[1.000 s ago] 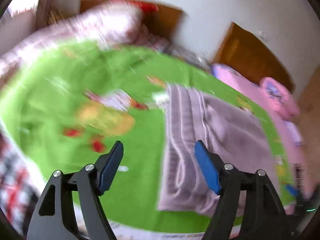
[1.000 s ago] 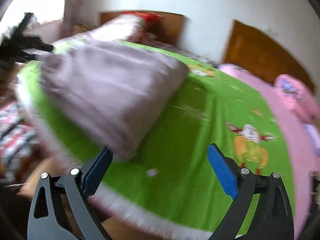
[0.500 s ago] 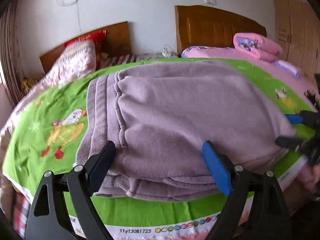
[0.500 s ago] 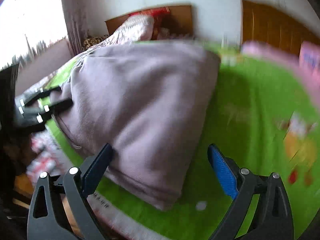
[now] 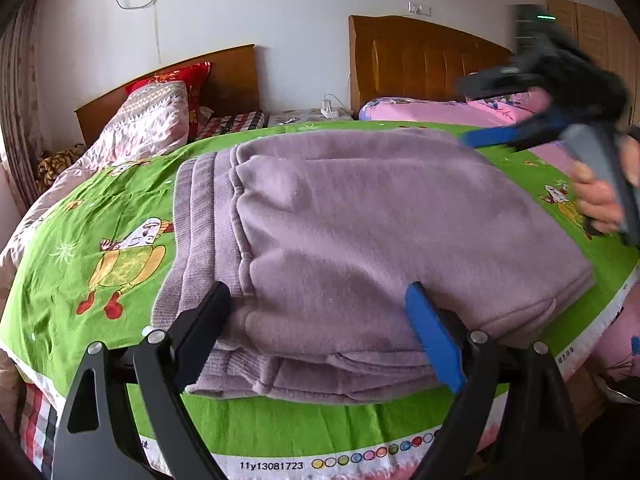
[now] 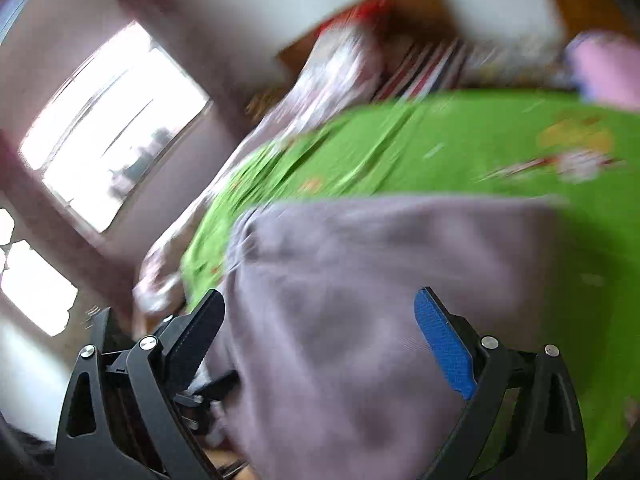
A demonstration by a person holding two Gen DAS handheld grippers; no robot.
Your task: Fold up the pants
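Folded mauve pants (image 5: 360,220) lie in a thick stack on the green cartoon bedsheet (image 5: 100,200). My left gripper (image 5: 316,292) is open at the stack's near edge, one finger over each side of the top layer and neither pad pressing it. In the left wrist view, my right gripper (image 5: 468,110) shows blurred at the upper right. A hand holds it above the pants' far right corner, jaws apart. The right wrist view is motion-blurred. There my right gripper (image 6: 319,298) stands open above the pants (image 6: 380,280), holding nothing.
The sheet's printed hem (image 5: 280,464) marks the bed's near edge. Patterned and red pillows (image 5: 160,108) lean on a wooden headboard (image 5: 224,76) at the back left. A second bed with pink bedding (image 5: 432,110) stands on the right. Bright windows (image 6: 112,128) are at the left.
The left view swung from the bare sheet to face the folded pants, and its jaws spread wider. The right gripper rose from the pants' right edge and swung left, its view blurring.
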